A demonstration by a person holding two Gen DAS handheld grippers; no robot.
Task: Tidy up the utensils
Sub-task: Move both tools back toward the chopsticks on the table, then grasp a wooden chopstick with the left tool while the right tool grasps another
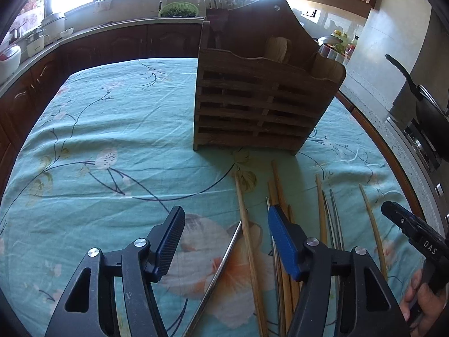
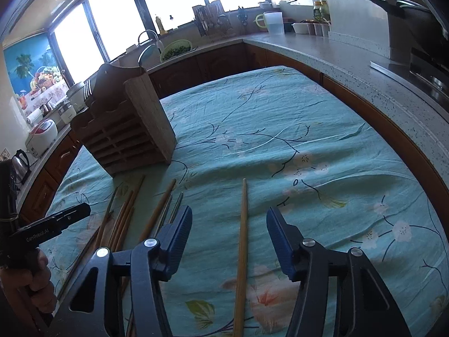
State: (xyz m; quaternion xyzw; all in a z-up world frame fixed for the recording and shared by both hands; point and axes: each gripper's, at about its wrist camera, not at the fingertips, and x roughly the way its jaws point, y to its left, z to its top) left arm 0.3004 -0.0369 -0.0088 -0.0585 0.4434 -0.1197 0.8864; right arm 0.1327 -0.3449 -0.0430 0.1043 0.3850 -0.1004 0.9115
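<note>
A slatted wooden utensil holder (image 1: 261,95) stands on the floral teal tablecloth (image 1: 112,140); it also shows in the right wrist view (image 2: 126,132), with fork tines sticking out of its back. Several wooden and metal chopsticks (image 1: 322,216) lie in front of it. My left gripper (image 1: 224,241) is open, low over a wooden chopstick (image 1: 248,241) and a metal utensil (image 1: 221,266) lying between its fingers. My right gripper (image 2: 228,238) is open over a single wooden chopstick (image 2: 242,241). The other chopsticks (image 2: 126,219) lie to its left.
Kitchen counters (image 2: 350,59) wrap around the table, with a sink and green colander (image 1: 178,9), a dish rack, jars and a black pan (image 1: 429,112) on the stove at right. A rice cooker and kettle (image 2: 19,163) stand at left.
</note>
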